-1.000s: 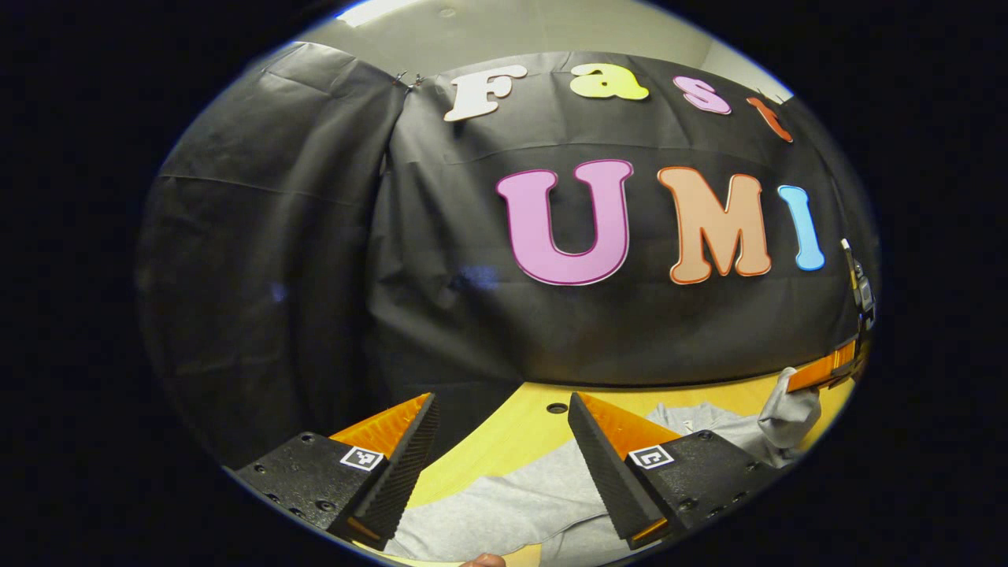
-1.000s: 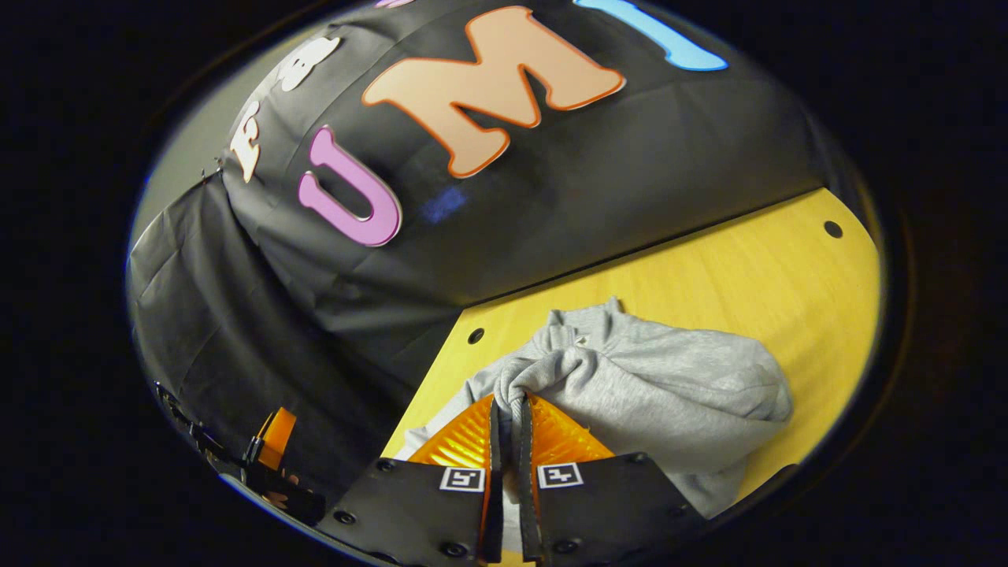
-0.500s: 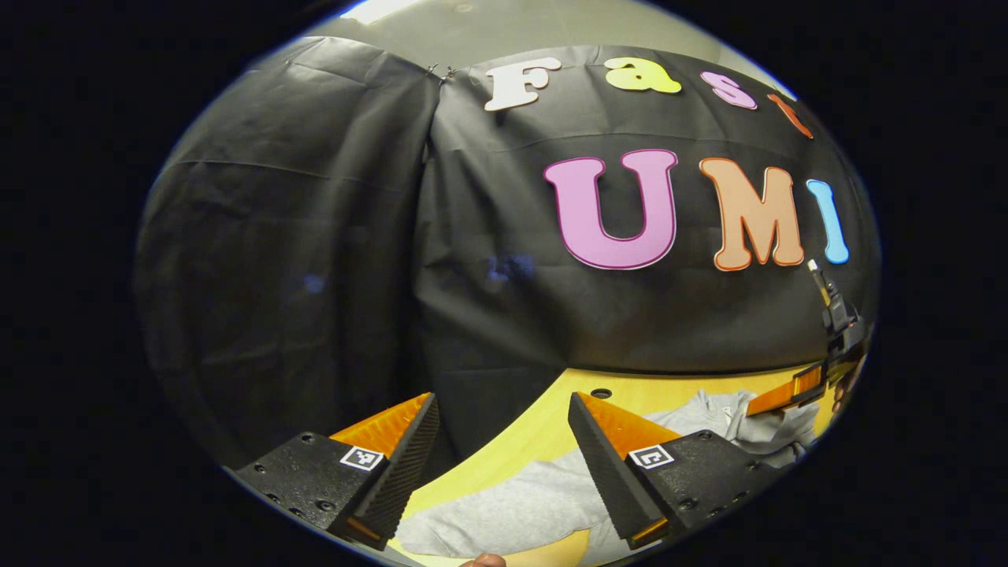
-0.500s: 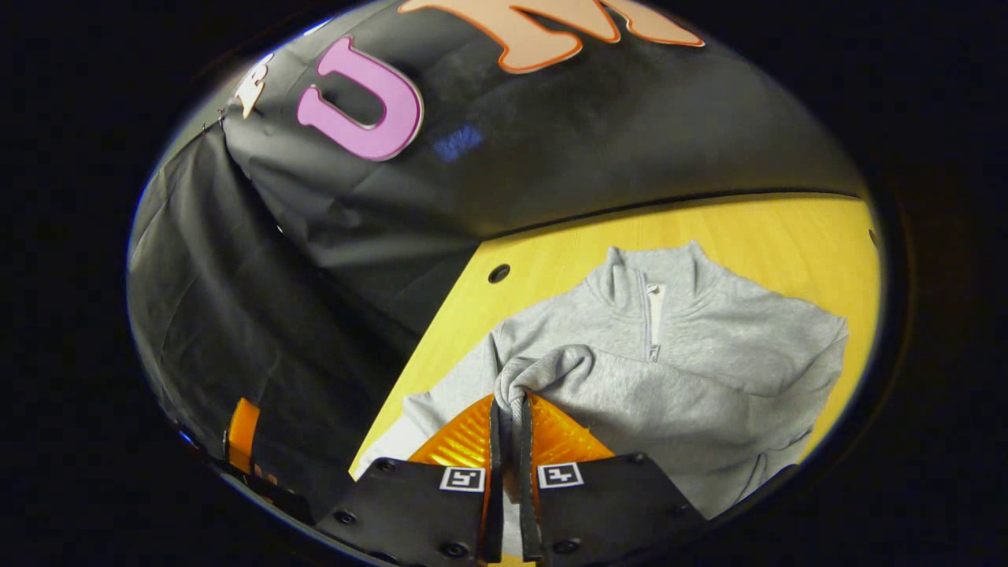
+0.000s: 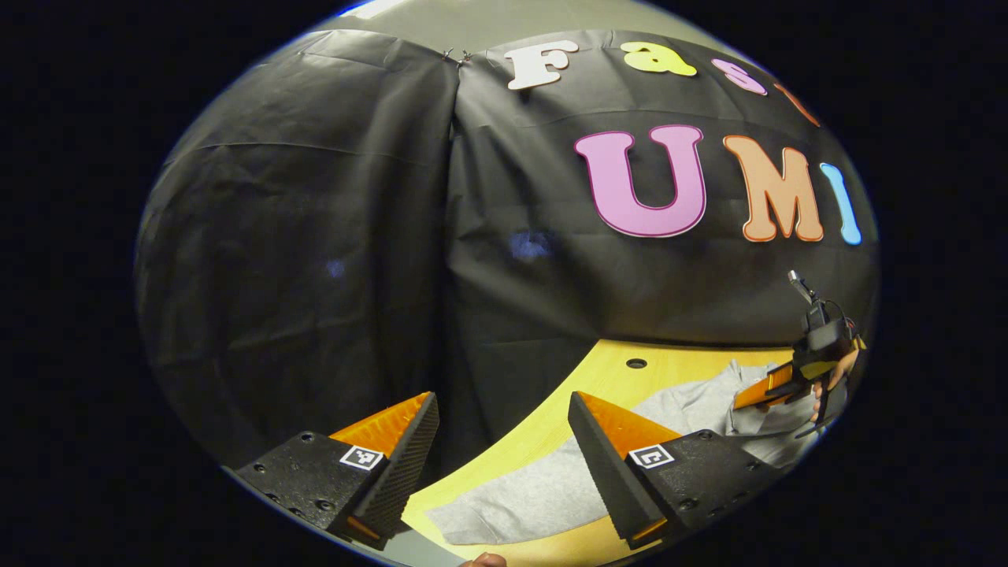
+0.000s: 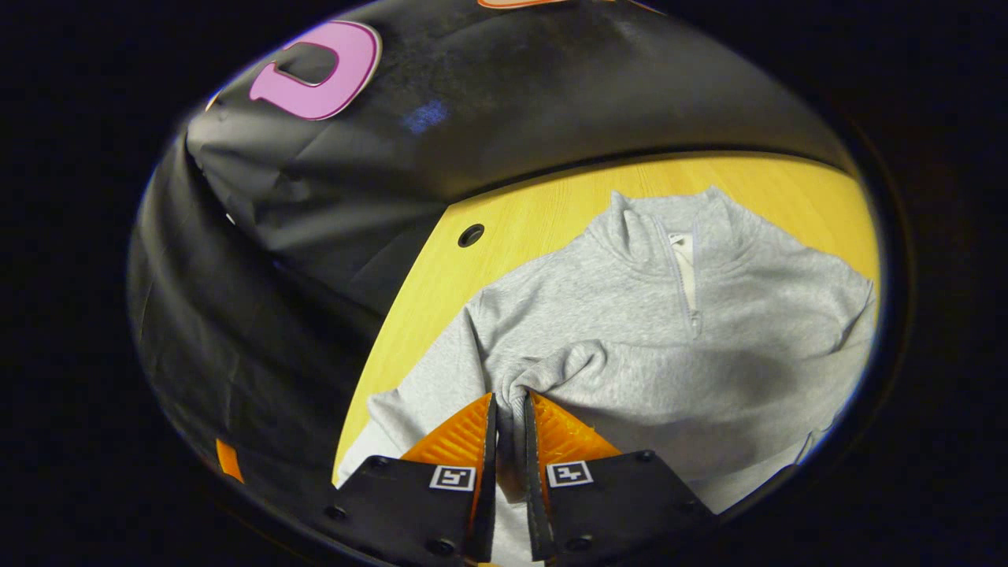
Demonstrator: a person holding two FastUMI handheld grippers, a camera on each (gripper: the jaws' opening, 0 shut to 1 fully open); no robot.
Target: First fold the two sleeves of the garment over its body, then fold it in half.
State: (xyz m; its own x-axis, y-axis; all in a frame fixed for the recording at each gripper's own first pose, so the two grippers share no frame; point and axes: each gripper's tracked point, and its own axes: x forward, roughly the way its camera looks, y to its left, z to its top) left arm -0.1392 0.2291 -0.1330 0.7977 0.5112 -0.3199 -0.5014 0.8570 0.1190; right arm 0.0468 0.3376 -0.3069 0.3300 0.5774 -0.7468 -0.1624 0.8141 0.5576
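The right gripper (image 6: 510, 405) has its fingers clenched on the cuff of a sleeve (image 6: 630, 386), which lies across the chest of the grey garment (image 6: 598, 307), just below the zip. A second ago that sleeve hung bunched in the air and hid the collar; now it has come down and the garment lies flat on the yellow table (image 6: 543, 216), collar and zip in plain sight. The left gripper (image 5: 504, 409) hangs with its fingers released and wide apart, holding nothing, above the table's edge, with the other sleeve (image 5: 520, 500) flat on the table below it; its view has swung leftward since then. In the left gripper view the right gripper (image 5: 760, 390) and the hand (image 5: 835, 378) holding it sit small at the rim, hard to make out. The garment's hem is cut off.
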